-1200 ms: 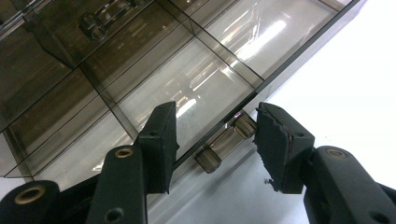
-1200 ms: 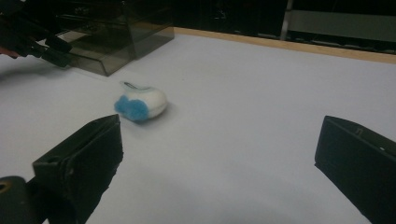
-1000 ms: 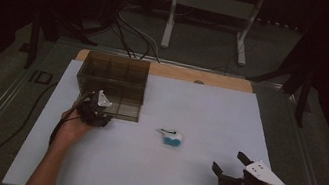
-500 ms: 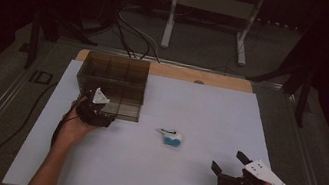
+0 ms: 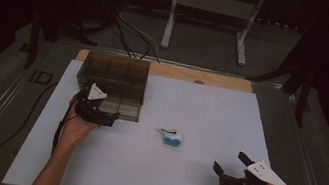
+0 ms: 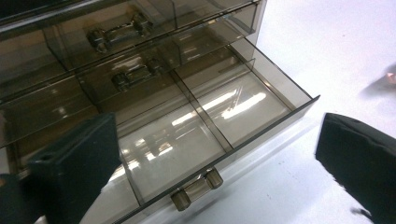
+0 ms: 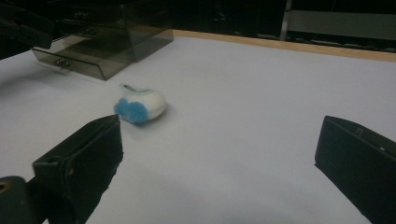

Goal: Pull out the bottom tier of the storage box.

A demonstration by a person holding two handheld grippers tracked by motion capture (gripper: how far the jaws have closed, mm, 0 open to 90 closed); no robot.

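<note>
A smoky clear drawer box (image 5: 112, 83) stands at the back left of the white mat. Its bottom drawer (image 6: 205, 126) is pulled out, divided and empty, with a bar handle (image 6: 196, 189) on its front. My left gripper (image 5: 113, 117) (image 6: 215, 158) hovers at that drawer front. Its jaws have just been opening and now stand wide, with the handle low between them and untouched. A small white and blue object (image 5: 170, 137) (image 7: 140, 105) lies mid-mat. My right gripper (image 5: 229, 162) (image 7: 219, 154) rests open at the front right, pointing toward that object, nothing between its jaws.
The white mat (image 5: 209, 115) covers most of the table, with a wooden strip (image 5: 205, 78) along its far edge. A cable (image 5: 22, 114) trails off the left side. A metal stand (image 5: 212, 9) is on the floor behind the table.
My left gripper has edged slightly left and back at the drawer front. The right gripper and the white and blue object have stayed put.
</note>
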